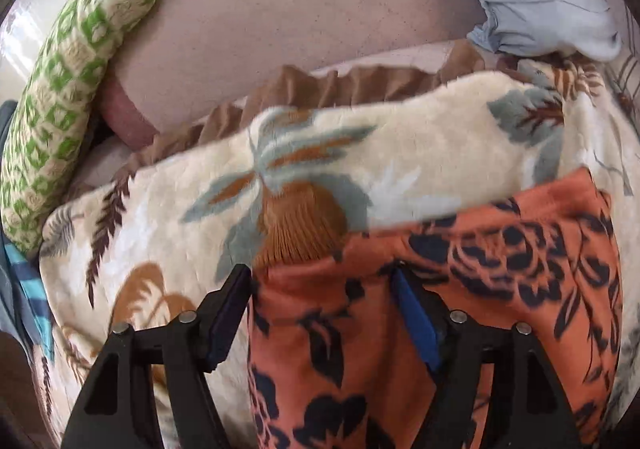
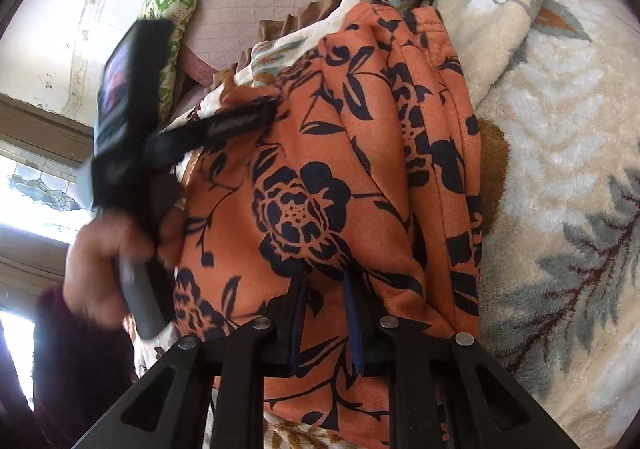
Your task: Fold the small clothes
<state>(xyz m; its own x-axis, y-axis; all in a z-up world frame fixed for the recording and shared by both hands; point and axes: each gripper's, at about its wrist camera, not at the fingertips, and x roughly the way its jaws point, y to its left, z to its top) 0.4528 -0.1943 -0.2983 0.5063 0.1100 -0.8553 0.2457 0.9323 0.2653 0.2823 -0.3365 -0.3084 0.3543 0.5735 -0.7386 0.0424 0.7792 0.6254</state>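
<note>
Orange floral garment (image 2: 320,177) lies on the cream leaf-print fleece blanket (image 2: 560,177), its upper end near the blanket's brown ruffled edge (image 1: 320,85); right gripper (image 2: 326,281) is clenched on a fold of it. Left gripper (image 1: 320,281) has jaws spread wide over the garment's corner, pads not pressing; a hand (image 2: 104,261) holds it. Green-patterned cushion (image 1: 60,109) sits well beyond.

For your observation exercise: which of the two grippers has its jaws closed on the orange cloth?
The right gripper pinches the orange floral garment; the left gripper stands open.
</note>
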